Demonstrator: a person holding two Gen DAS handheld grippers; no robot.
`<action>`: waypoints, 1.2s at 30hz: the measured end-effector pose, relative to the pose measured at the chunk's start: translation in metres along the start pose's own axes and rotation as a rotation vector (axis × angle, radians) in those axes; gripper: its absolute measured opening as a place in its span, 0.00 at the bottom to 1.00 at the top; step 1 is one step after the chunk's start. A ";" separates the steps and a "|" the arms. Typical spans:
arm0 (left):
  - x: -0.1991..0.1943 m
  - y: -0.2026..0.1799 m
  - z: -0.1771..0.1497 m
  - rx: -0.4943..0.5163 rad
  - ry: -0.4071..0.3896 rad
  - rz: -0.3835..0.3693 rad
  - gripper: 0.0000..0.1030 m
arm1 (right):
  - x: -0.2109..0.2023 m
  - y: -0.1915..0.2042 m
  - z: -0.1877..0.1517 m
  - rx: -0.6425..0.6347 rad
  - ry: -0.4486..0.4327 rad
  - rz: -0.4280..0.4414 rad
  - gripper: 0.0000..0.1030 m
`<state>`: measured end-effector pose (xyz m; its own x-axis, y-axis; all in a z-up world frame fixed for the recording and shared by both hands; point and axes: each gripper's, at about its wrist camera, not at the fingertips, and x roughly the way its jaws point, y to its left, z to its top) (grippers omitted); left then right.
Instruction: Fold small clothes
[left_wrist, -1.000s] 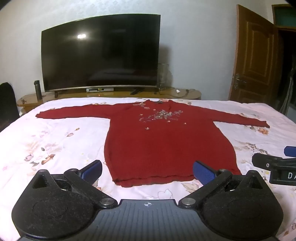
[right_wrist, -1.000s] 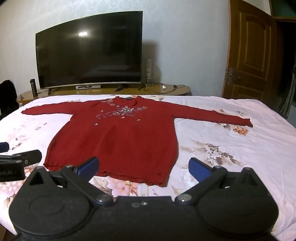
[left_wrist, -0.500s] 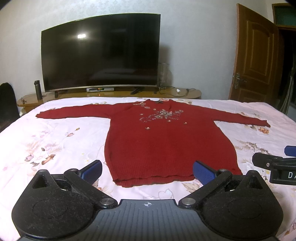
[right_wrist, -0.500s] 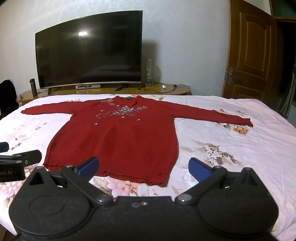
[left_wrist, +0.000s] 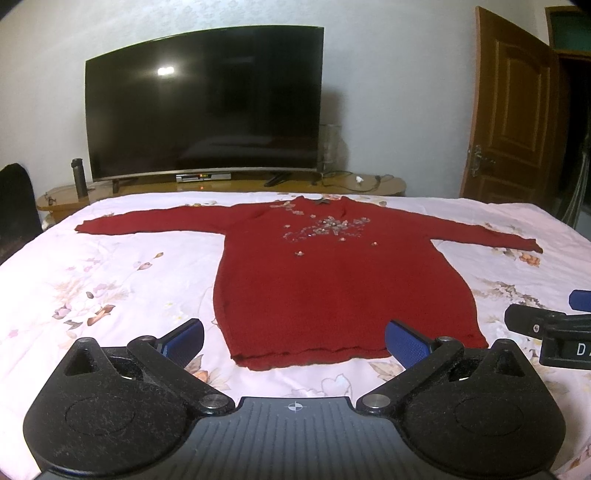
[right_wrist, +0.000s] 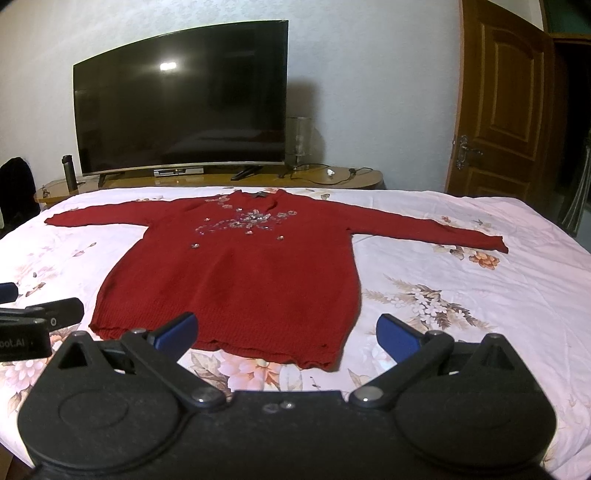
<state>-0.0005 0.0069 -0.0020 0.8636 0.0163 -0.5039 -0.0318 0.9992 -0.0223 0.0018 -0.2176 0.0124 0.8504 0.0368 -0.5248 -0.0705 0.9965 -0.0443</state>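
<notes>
Across a floral bed sheet (left_wrist: 110, 280) a red sweater (left_wrist: 332, 280) is lying flat, sleeves spread; left gripper (left_wrist: 293, 341) and right gripper (right_wrist: 286, 334) are hovering spread wide at its hem, risking bunching the loose knit

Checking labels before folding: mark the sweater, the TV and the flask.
sweater (left_wrist: 332, 288): left wrist view, middle of the red body.
TV (right_wrist: 181, 103): right wrist view, centre of the dark screen.
flask (left_wrist: 79, 179): left wrist view, middle of its dark body, left of the TV.
</notes>
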 end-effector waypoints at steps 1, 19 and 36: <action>0.000 0.000 0.000 0.000 0.000 0.000 1.00 | 0.000 0.000 0.000 0.000 -0.001 0.000 0.99; 0.001 0.000 -0.001 0.000 0.004 0.002 1.00 | -0.001 0.001 -0.001 0.001 -0.002 -0.002 0.99; 0.002 0.004 -0.002 -0.004 0.007 0.001 1.00 | 0.001 0.003 -0.001 -0.002 0.001 -0.004 0.99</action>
<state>-0.0002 0.0110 -0.0043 0.8600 0.0173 -0.5100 -0.0349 0.9991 -0.0249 0.0017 -0.2145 0.0114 0.8502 0.0323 -0.5255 -0.0678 0.9965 -0.0484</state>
